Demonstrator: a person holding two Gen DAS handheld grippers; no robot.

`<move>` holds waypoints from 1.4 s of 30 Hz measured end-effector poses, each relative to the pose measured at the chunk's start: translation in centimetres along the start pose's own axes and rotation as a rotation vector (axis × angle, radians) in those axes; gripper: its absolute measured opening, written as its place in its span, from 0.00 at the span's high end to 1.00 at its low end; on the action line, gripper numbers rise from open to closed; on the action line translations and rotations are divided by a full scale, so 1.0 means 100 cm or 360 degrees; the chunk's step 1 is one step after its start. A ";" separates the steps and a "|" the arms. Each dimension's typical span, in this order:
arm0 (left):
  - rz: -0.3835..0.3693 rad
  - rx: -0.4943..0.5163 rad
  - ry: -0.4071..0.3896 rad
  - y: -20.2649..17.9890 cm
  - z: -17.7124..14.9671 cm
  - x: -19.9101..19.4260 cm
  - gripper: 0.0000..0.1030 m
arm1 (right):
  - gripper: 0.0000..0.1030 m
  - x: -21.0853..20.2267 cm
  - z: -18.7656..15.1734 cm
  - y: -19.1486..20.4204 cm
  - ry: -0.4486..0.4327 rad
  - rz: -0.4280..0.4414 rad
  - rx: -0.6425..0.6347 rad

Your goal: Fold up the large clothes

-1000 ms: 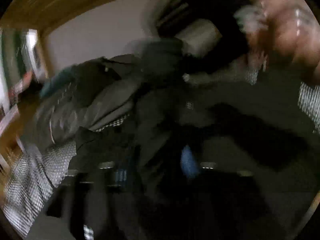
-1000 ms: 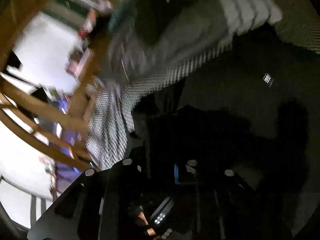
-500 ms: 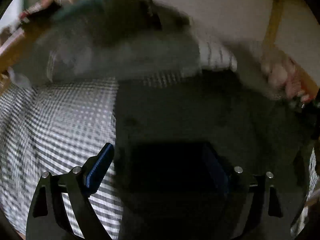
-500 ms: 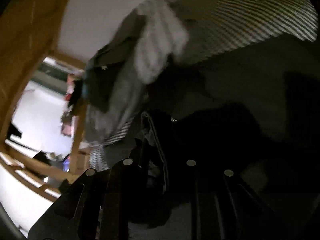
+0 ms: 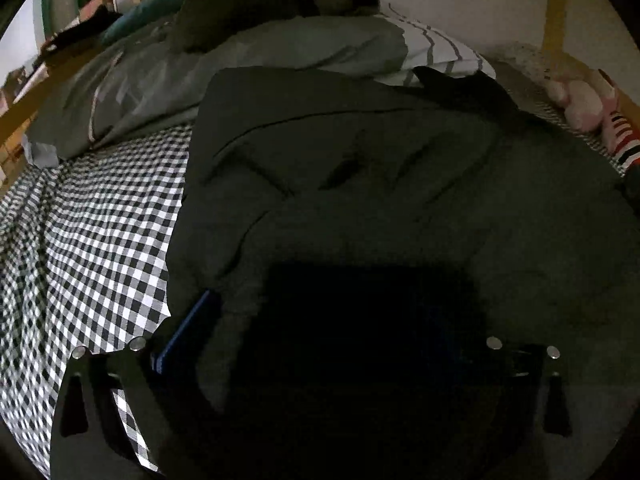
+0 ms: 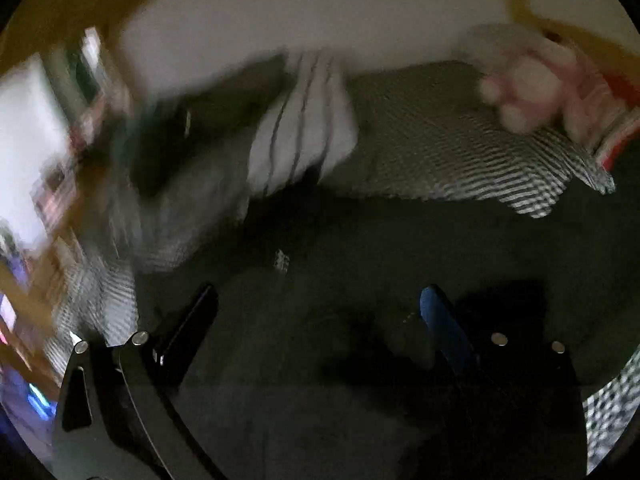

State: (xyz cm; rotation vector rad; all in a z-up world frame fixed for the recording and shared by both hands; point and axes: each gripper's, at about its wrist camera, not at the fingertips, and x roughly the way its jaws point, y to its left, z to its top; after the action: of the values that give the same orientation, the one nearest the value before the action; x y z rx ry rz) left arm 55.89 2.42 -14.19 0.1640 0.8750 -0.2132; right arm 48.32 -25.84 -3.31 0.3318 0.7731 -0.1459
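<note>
A large dark green garment [image 5: 380, 168] lies spread on a checked bed sheet [image 5: 88, 232]. It also fills the lower half of the blurred right wrist view [image 6: 380, 248]. My left gripper [image 5: 320, 304] is open low over the garment's near part; its left blue pad [image 5: 188, 324] shows, and its right finger is lost in shadow. My right gripper [image 6: 320, 300] is open and empty just above the garment, fingers wide apart.
A grey duvet [image 5: 240, 56] and striped pillow [image 5: 436, 48] are piled at the bed's far side with dark clothes on top. A pink plush toy [image 5: 580, 100] lies at the right by the wooden bed frame [image 5: 554, 4]. Shelves stand at the far left.
Both grippers have let go of the garment, which now lies flat. The left view has steadied over the bed. The right gripper has opened and swung right.
</note>
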 end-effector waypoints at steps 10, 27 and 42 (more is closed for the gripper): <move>0.0039 -0.0005 -0.0035 0.001 -0.001 0.005 0.04 | 0.03 0.113 -0.058 0.027 0.0406 -0.0343 -0.0159; 0.0095 0.0019 -0.0081 -0.002 -0.003 0.004 0.04 | 0.02 0.113 -0.078 0.027 0.0302 -0.0387 -0.0235; -0.0069 -0.0165 -0.0120 -0.064 0.010 -0.069 0.05 | 0.03 0.026 -0.050 -0.013 0.0180 -0.0176 -0.0060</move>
State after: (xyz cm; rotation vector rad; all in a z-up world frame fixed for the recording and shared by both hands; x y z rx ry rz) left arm 50.75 -3.17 -8.61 0.0402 0.8129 -0.2125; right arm 46.56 -25.33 -8.75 0.2634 0.9059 -0.2178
